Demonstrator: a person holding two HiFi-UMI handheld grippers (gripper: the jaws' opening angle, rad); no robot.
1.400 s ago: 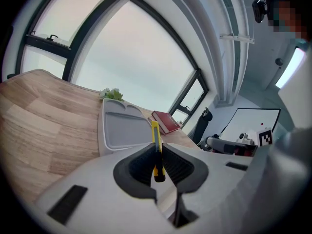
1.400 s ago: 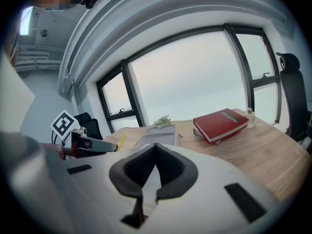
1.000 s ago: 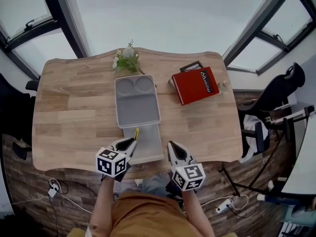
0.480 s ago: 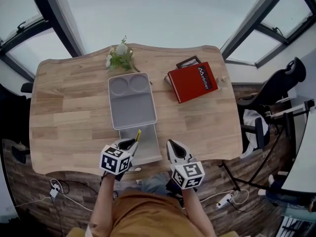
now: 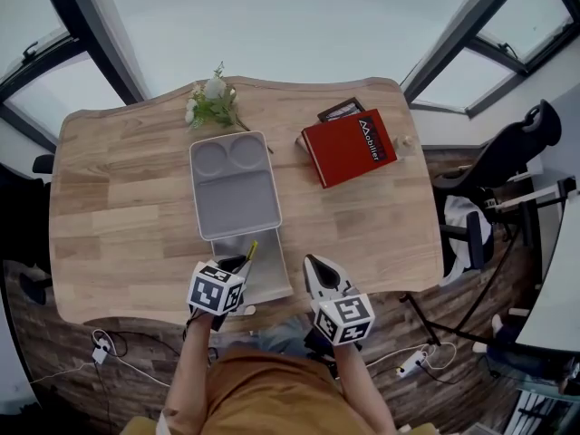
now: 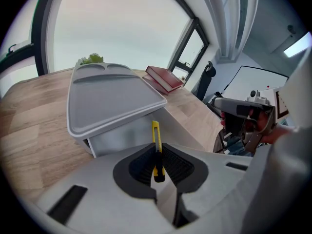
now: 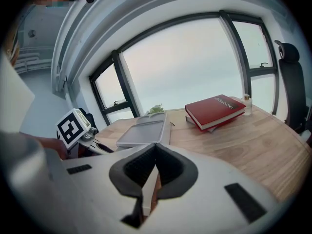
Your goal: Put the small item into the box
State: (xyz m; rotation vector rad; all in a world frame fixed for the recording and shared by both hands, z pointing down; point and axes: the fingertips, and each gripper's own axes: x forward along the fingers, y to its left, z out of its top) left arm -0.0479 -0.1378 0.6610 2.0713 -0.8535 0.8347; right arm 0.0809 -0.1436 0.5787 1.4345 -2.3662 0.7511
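yellow cutter (image 6: 155, 136) in left gripper (image 5: 237, 264), lid (image 5: 234, 188) over most of box (image 5: 270, 272)

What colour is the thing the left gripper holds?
Yellow: the utility knife shows best in the left gripper view.

Pale grey box (image 5: 265, 275) with matching grey lid (image 5: 234, 184) on a light, plank-grained wooden table (image 5: 118, 198). Yellow-and-black utility knife (image 6: 156, 140) at the box's near end. Right of the box, a red book (image 5: 349, 146) with white lettering; beyond the box, white flowers with green leaves (image 5: 213, 105). Left gripper (image 5: 243, 263) and right gripper (image 5: 311, 263): white with black pads and black-and-white marker cubes.
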